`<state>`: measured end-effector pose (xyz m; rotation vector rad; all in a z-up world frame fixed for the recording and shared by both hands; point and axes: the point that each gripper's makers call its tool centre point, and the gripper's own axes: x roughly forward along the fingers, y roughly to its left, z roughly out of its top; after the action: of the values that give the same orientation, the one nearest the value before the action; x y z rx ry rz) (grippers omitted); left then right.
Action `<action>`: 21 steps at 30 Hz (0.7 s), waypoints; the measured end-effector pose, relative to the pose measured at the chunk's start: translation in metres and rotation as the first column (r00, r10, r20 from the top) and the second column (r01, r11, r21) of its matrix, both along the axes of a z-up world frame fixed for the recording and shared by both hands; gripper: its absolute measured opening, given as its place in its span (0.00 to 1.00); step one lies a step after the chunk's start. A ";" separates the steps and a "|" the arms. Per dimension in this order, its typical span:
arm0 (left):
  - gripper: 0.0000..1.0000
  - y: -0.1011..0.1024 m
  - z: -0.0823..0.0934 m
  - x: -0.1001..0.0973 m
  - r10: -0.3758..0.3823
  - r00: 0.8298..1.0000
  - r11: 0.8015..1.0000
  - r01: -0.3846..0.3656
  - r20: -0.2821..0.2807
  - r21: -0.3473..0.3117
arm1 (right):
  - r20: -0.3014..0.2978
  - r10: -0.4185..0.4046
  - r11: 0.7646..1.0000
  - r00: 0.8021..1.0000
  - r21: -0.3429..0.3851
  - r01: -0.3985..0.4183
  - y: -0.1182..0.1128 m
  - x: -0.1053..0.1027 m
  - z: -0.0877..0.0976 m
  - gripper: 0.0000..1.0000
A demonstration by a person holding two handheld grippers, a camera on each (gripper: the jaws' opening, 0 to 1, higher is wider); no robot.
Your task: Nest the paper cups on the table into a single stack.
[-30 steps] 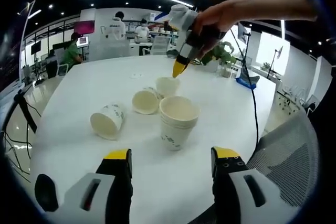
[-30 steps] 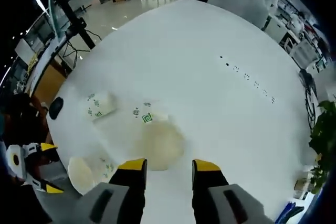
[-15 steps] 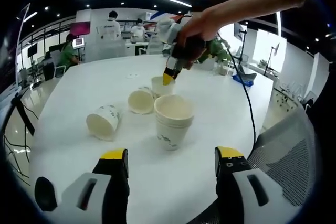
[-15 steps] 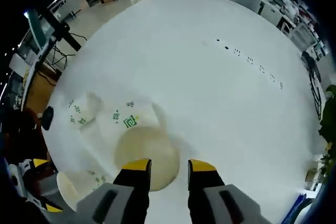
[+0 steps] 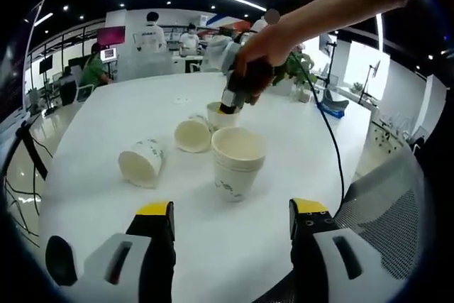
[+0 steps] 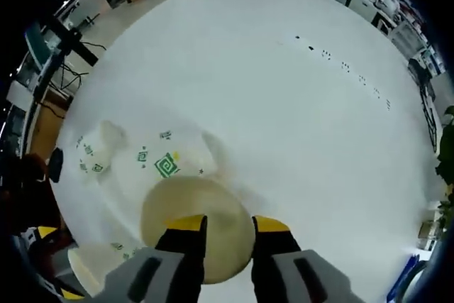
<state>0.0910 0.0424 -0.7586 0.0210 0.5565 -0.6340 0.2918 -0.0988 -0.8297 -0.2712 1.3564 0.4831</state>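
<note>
In the left gripper view, your left gripper (image 5: 230, 218) sat low over the white table (image 5: 92, 125) with its two yellow-tipped fingers (image 5: 156, 211) spread wide and nothing between them. Beyond the left finger and off to its left, a tipped cup (image 5: 142, 162) lay on its side, mouth toward the camera. Farther out, between the lines of the two fingers, a second tipped cup (image 5: 193, 135) lay with its open mouth facing you, touching or nearly touching the upright cup (image 5: 218, 114) behind it. Straight ahead of the gap, nearer the right finger, stood the stacked cups (image 5: 237, 163), upright, with a double rim showing at the top. Your right gripper (image 5: 230, 101) came down from your hand (image 5: 266, 44) at the upper right, its tips at the upright cup's rim. In the right gripper view, that cup (image 6: 195, 225) lay directly under the two fingers (image 6: 186, 223), which stood close together over its open mouth with the left one inside the rim; whether they had closed on the wall I cannot tell. To the left of those fingers the printed side of a tipped cup (image 6: 159, 164) showed, with another (image 6: 91, 157) farther left.
</note>
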 end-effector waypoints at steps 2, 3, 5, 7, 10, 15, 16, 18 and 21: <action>0.64 0.000 0.000 0.000 0.002 1.000 1.000 -0.002 -0.001 0.000 | -0.002 0.001 1.000 1.000 -0.005 -0.001 0.000 -0.002 0.000 0.16; 0.64 0.001 0.000 0.000 0.004 1.000 1.000 -0.004 -0.003 0.000 | -0.006 0.002 1.000 1.000 -0.009 -0.002 -0.001 0.001 -0.002 0.13; 0.64 0.001 0.000 0.000 0.005 1.000 1.000 -0.005 -0.004 0.002 | -0.007 0.007 1.000 1.000 -0.012 -0.007 -0.002 0.004 -0.005 0.09; 0.64 0.001 -0.001 0.000 0.005 1.000 1.000 -0.005 -0.005 0.002 | -0.009 0.011 1.000 1.000 -0.019 -0.011 -0.004 0.007 -0.009 0.05; 0.63 0.001 -0.001 0.000 0.006 1.000 1.000 -0.006 -0.007 0.003 | -0.011 0.017 1.000 1.000 -0.022 -0.018 -0.005 0.003 -0.009 0.00; 0.63 0.000 -0.001 0.000 0.004 1.000 1.000 -0.004 -0.011 0.006 | -0.013 0.004 1.000 1.000 -0.013 -0.004 -0.007 -0.009 -0.004 0.00; 0.63 0.000 -0.002 0.000 0.003 1.000 1.000 -0.003 -0.011 0.006 | -0.013 0.003 1.000 1.000 -0.014 -0.003 -0.008 -0.011 -0.002 0.00; 0.63 -0.001 -0.002 0.000 0.002 1.000 1.000 -0.002 -0.011 0.006 | -0.011 0.001 1.000 1.000 -0.014 -0.001 -0.010 -0.010 -0.001 0.00; 0.63 -0.001 -0.002 0.000 0.001 1.000 1.000 -0.001 -0.010 0.007 | -0.002 -0.005 1.000 1.000 -0.012 0.005 -0.015 -0.007 0.005 0.00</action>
<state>0.0911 0.0414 -0.7605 0.0243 0.5681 -0.6315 0.2844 -0.1134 -0.8249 -0.2772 1.3619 0.4716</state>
